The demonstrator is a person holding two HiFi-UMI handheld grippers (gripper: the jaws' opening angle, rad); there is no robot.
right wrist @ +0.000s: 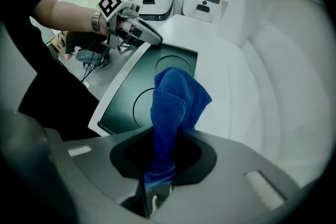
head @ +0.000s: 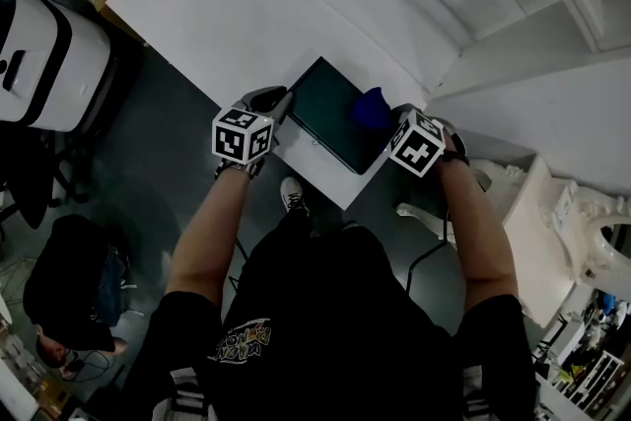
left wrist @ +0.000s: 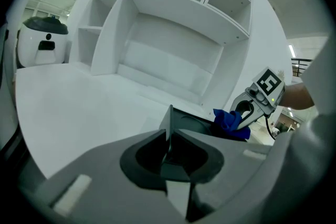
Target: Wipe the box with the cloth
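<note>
Your left gripper (left wrist: 169, 138) has its jaws closed on a corner of the dark green box (head: 330, 116), which lies at the white surface's (head: 227, 10) near edge, while your right gripper (right wrist: 159, 168) has its jaws pinched tight on the blue cloth (right wrist: 176, 99) over the box's opposite side.

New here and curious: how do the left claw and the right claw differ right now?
The left claw is clamped on the edge of the dark green box, while the right claw is clamped on the blue cloth. The left claw sits at the box's corner. The right claw holds the cloth over the box's top. Both are shut.
</note>
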